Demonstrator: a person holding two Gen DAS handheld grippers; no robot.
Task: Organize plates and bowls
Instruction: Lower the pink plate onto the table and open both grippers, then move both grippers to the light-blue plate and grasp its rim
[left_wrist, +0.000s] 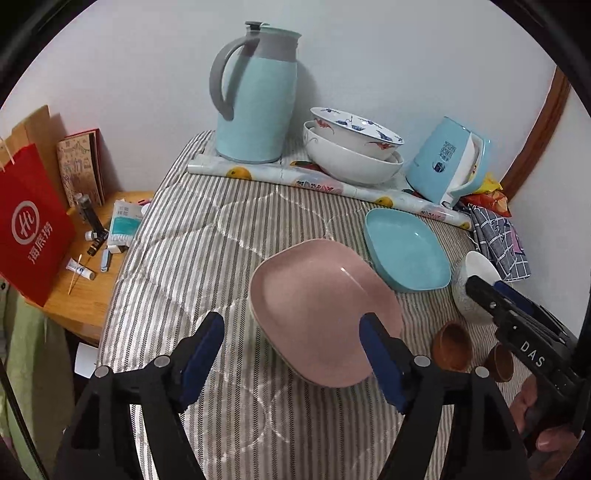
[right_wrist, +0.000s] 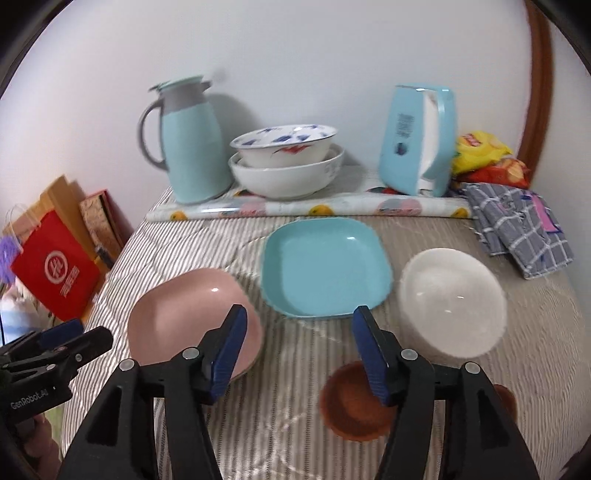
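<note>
A pink square plate (left_wrist: 317, 310) lies on the striped cloth just ahead of my open, empty left gripper (left_wrist: 291, 328); it also shows in the right wrist view (right_wrist: 184, 317). A teal square plate (left_wrist: 406, 247) (right_wrist: 325, 266) lies behind it. A white bowl (right_wrist: 450, 302) (left_wrist: 469, 291) sits to the right. Two small brown wooden bowls (right_wrist: 354, 402) (left_wrist: 452, 345) sit near the front. My right gripper (right_wrist: 297, 336) is open and empty above the cloth, between the pink plate and the white bowl. Two stacked white bowls (left_wrist: 351, 147) (right_wrist: 284, 162) stand at the back.
A teal thermos jug (left_wrist: 255, 99) and a teal kettle (left_wrist: 447, 162) stand at the back on a rolled fruit-print mat (left_wrist: 314, 181). Snack bags (right_wrist: 484, 155) and a checked cloth (right_wrist: 517, 221) lie at the right. A side table (left_wrist: 88, 295) with a red bag (left_wrist: 33, 225) stands at the left.
</note>
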